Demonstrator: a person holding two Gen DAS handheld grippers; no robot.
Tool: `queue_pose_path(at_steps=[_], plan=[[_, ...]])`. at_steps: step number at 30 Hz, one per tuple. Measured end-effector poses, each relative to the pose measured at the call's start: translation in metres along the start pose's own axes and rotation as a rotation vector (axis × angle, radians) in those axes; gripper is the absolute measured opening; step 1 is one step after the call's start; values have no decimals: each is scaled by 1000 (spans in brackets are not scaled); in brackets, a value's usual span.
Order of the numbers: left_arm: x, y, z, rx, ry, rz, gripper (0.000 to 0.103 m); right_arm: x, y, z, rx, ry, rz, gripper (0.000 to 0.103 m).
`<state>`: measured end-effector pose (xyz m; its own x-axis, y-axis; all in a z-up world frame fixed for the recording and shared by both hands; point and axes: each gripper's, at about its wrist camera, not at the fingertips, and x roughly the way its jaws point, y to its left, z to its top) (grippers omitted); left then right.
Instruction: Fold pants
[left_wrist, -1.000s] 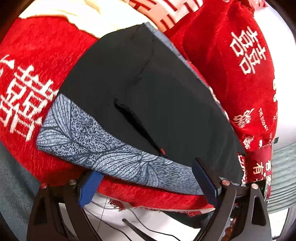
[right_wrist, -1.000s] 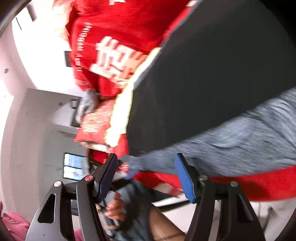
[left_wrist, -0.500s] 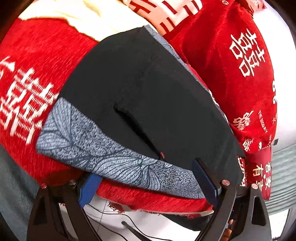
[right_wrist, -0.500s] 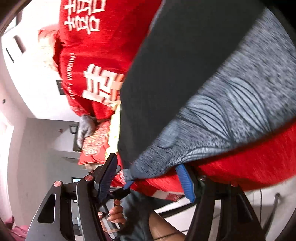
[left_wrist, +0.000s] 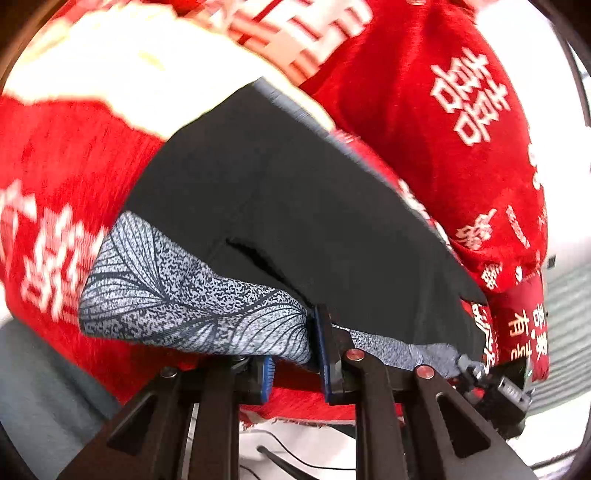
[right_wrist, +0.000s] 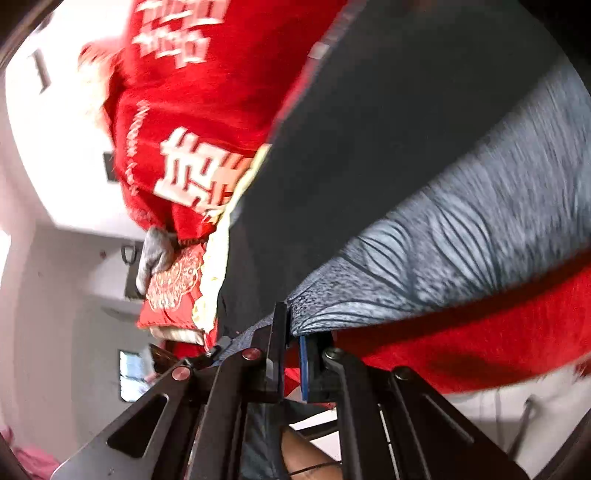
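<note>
- Lying flat across the red blanket (left_wrist: 66, 177): the pants (left_wrist: 295, 206), black cloth with a grey leaf-print band (left_wrist: 177, 295) along the edge nearest both cameras, that edge hanging at the blanket's near border where claws can reach under it.
- Pinching that grey band: the left gripper (left_wrist: 295, 347), blue pads drawn together with printed cloth bunched between them, gripping at the band because a hem gives a firm, straight line to lift.
- Clamping the same band further along the pants: the right gripper (right_wrist: 293, 332), fingers nearly closed with the grey edge caught between them, seen in the right wrist view.
- Holding two points on one edge, judged so as to keep the cloth taut and level when carrying it over the black part.
- Resting beyond the pants, at the far side: a red pillow (left_wrist: 461, 129) with white characters, and a cream cloth (left_wrist: 140, 70) showing past the pants' far edge.
- Judging the step in hand: edge secured, fold itself not yet made.
- Risking, by judgement: cloth slipping from one claw and skewing the fold.
</note>
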<state>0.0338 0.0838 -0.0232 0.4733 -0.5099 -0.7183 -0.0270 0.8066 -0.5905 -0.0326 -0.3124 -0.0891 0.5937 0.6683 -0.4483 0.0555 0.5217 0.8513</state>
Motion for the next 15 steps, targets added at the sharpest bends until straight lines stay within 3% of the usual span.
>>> queue_pose_path(at_steps=[7, 15], plan=[[-4, -38, 63, 109, -47, -32, 20, 3, 58, 72, -181, 11, -28, 6], [48, -67, 161, 199, -98, 6, 20, 57, 86, 180, -323, 79, -109, 6]])
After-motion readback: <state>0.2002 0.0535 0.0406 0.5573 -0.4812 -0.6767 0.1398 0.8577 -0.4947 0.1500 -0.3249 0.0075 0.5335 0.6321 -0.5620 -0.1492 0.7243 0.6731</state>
